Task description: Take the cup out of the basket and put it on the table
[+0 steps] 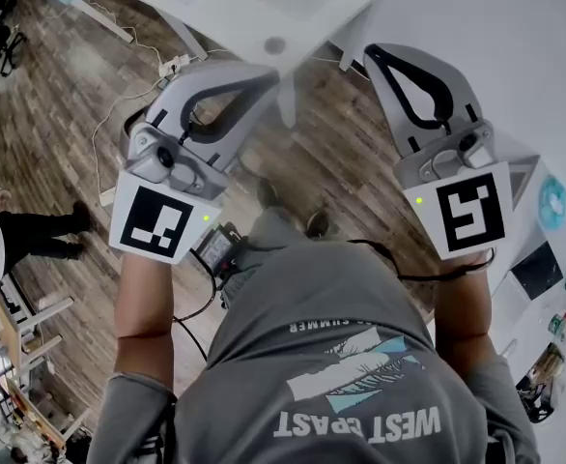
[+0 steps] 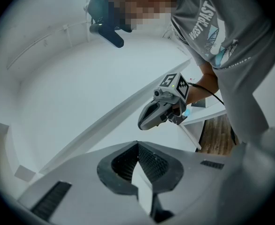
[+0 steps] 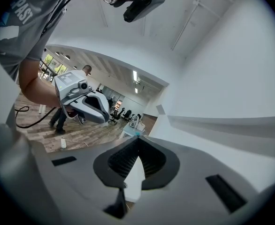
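No cup and no basket shows in any view. In the head view I hold both grippers level in front of my chest, side by side over the floor. My left gripper has its jaws closed tip to tip with nothing between them, and in its own view the black pads meet at a point. My right gripper is shut and empty too, its pads joined in the right gripper view. Each gripper's camera catches the other: the right gripper and the left gripper hang in mid-air.
A white table stands ahead on the wooden floor, with a power strip and cables beside its leg. Another person stands at the left edge. A white surface with small items runs along the right.
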The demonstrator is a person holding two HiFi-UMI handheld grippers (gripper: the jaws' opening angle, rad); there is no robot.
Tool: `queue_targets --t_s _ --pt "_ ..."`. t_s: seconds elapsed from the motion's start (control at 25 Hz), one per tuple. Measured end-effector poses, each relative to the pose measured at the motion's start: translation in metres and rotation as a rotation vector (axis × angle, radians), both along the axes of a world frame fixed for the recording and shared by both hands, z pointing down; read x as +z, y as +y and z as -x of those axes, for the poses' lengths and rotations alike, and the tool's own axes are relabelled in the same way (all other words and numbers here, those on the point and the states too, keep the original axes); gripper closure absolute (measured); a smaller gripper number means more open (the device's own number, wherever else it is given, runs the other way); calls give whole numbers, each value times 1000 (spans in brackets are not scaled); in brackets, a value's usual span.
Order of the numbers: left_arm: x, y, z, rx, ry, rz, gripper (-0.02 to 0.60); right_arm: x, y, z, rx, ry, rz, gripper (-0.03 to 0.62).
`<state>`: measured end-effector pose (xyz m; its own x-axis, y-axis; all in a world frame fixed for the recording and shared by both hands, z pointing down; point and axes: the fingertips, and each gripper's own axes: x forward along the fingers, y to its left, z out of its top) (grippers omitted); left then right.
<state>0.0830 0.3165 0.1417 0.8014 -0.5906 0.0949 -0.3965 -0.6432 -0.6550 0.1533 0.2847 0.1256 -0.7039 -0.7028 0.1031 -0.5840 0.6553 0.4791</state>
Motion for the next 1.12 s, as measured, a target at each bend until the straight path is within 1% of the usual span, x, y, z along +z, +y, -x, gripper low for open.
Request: queue_targets --t_s 0.28,0.64,0.8,0.92,1.12 --pt "1 -36 18 33 19 6 572 1 -33 18 20 -22 28 582" --pt "-3 -98 57 93 53 -11 572 1 -89 49 100 -11 29 582" --pt "0 -118 70 126 71 -7 572 2 -107 61 136 3 28 582" --pt "1 -131 73 152 75 -9 572 -1 -118 63 161 14 25 582" --pt "4 -149 67 156 84 9 572 1 -135 54 174 21 35 582"
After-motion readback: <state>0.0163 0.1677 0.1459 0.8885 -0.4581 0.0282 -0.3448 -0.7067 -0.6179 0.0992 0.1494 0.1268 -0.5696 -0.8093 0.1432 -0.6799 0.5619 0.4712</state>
